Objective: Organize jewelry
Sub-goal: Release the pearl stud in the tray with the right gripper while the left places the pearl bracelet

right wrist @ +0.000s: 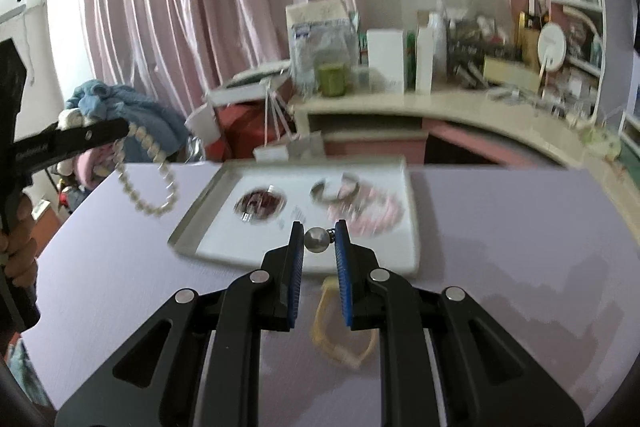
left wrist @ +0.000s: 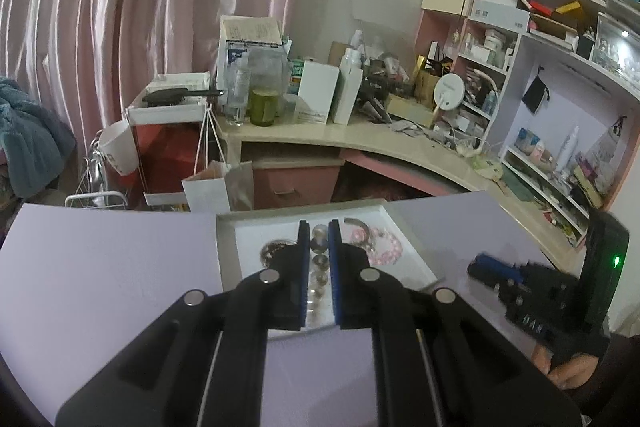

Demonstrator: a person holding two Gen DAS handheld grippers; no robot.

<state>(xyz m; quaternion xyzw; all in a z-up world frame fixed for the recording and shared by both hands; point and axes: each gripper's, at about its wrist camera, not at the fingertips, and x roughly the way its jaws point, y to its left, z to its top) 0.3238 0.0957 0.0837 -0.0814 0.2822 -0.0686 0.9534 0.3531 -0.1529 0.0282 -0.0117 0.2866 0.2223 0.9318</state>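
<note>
Left tool (left wrist: 319, 227): jaws nearly closed, clenched on a strand of pearl-like beads (left wrist: 320, 279). In the left wrist view the beads run in a line down the narrow gap between the blue pads (left wrist: 306, 267); in the right wrist view the same pearl bracelet (right wrist: 150, 183) hangs in a loop from this tool's tip, above the near-left part of the lilac worktop (right wrist: 520, 247) and clear of its surface.

Right tool (right wrist: 319, 231): jaws narrowly apart, gripping a round silver bead (right wrist: 317, 239) — a small dark link on the bead's right side meets the right pad. Whether the left pad touches the bead cannot be told through the blur.

White tray (right wrist: 208, 219) sits at the worktop's far edge, about centred. In it: a dark reddish bracelet (right wrist: 260, 205) toward the tray's left, a pink beaded bracelet (right wrist: 376, 211) toward its right, a silver cuff bangle (right wrist: 340, 187) overlapping the pink one.

A yellowish bangle (right wrist: 340, 331) lies on the worktop on the near side of the tray, seen under the right tool's fingers.

A person's hand (right wrist: 18, 247) grips the left tool's handle.
</note>
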